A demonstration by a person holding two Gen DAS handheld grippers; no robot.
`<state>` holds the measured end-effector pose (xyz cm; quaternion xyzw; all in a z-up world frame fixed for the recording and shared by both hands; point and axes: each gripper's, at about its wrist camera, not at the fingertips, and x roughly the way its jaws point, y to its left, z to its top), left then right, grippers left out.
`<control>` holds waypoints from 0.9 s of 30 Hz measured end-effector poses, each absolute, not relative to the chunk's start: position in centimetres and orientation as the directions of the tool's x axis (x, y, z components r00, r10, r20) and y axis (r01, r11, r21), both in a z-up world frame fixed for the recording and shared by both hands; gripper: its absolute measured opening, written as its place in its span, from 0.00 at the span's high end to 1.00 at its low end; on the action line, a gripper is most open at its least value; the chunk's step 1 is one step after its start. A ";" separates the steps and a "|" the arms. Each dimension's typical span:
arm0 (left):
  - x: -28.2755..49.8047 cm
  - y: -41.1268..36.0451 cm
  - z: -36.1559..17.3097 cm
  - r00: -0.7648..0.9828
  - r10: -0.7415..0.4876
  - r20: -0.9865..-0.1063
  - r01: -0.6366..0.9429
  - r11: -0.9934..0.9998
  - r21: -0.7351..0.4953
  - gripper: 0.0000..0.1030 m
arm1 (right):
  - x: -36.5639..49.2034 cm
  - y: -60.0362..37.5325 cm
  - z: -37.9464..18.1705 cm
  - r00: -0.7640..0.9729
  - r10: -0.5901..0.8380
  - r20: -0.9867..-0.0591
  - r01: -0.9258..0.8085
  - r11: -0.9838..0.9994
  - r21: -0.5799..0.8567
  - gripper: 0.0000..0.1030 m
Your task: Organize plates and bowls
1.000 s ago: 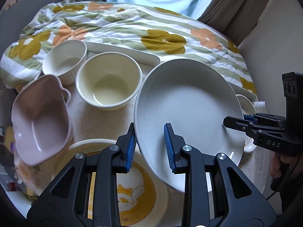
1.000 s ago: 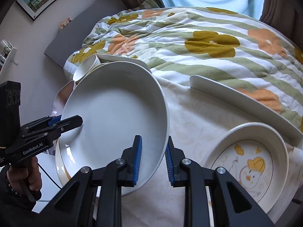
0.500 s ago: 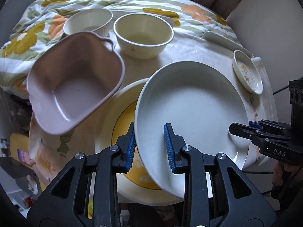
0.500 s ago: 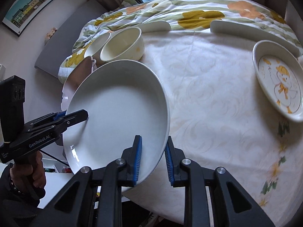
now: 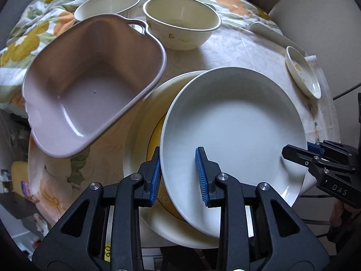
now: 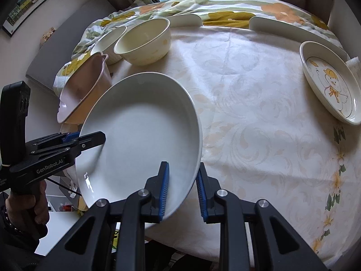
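Both grippers hold a large white plate [image 5: 234, 131] by opposite rims; it also shows in the right wrist view [image 6: 144, 133]. My left gripper [image 5: 178, 176] is shut on its near-left rim and my right gripper [image 6: 182, 187] on its near-right rim. The plate hangs tilted over a cream plate with a yellow picture [image 5: 144, 135] at the table's near edge. A pink handled dish [image 5: 90, 85] lies to the left, with a cream bowl [image 5: 182, 20] and a white bowl [image 5: 106, 4] behind it. A small duck plate [image 6: 329, 85] lies at the far right.
The round table carries a pale patterned cloth [image 6: 259, 113]. A flowered quilt [image 6: 225, 6] lies behind it, with white curved pieces [image 6: 291, 29] along the table's back edge. The table's near edge drops off just below the plates.
Both grippers drew the white plate back toward the table's near edge and lowered it over the yellow-picture plate. The bowls and pink dish now sit farther off.
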<state>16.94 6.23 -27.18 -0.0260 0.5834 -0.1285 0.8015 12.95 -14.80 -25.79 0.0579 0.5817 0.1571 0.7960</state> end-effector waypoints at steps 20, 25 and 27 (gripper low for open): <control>15.4 3.8 -27.3 0.375 0.050 -0.926 0.232 0.962 0.146 0.76 | 13.0 -12.9 -25.7 0.292 0.236 -0.927 -0.291 0.945 0.149 0.79; 15.2 3.5 -27.2 0.375 0.062 -0.925 0.230 0.960 0.157 0.76 | 12.8 -12.6 -25.6 0.298 0.210 -0.931 -0.300 0.947 0.117 0.79; 15.0 3.5 -27.1 0.381 0.070 -0.922 0.234 0.957 0.169 0.76 | 12.8 -12.6 -25.6 0.299 0.207 -0.932 -0.295 0.949 0.116 0.79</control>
